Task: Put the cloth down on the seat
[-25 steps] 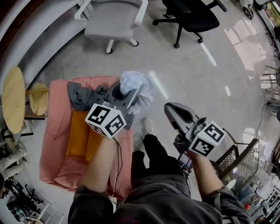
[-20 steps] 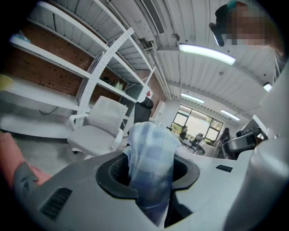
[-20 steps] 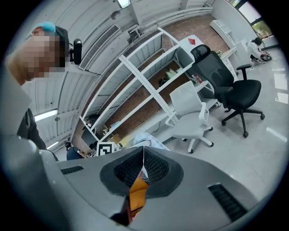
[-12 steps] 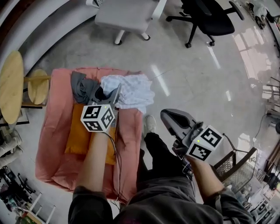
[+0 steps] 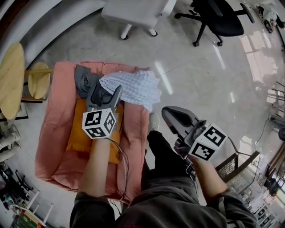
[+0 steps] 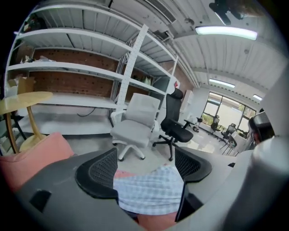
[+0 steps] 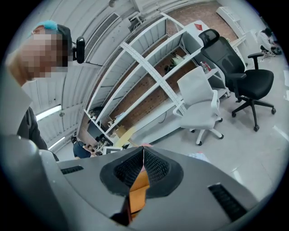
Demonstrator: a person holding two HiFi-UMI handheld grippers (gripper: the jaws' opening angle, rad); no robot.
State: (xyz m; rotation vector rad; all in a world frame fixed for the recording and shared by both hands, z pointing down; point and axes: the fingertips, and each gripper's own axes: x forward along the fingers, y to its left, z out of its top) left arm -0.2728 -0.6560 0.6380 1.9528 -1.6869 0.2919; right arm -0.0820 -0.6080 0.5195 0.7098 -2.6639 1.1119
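A: Eyes on the cloth (image 5: 133,87). It's pale blue check and it lies on the far right part of the pink seat (image 5: 55,133).

B: And which way does it run?

A: Its long axis goes left to right across the seat. The left end sits near the grey garment (image 5: 82,80) at the far end. The right end spills over the seat's right edge and points toward the floor.

B: The left gripper (image 5: 106,92), what's it doing?

A: It hovers over the seat above the orange cushion (image 5: 80,133) and points toward the far end. Its tongs stand wide apart. In the left gripper view the cloth (image 6: 146,189) fills the gap between them, lying flat and spread out, with neither pad pinching it.

B: So nothing's clamped there. And is either pad touching the cloth?

A: In the head view the right-hand pad is just beside the cloth's near edge. I can't tell whether it touches.

B: Over to the right gripper (image 5: 171,115).

A: It's held off the seat to the right, over the floor and beside the person's leg. In the right gripper view its tongs (image 7: 143,151) are closed together with the tips meeting and nothing held. Only a sliver of orange shows through the slit lower down.

B: And beyond the seat?

A: A white office chair (image 5: 133,9) and a black one (image 5: 220,18) stand on the far floor.
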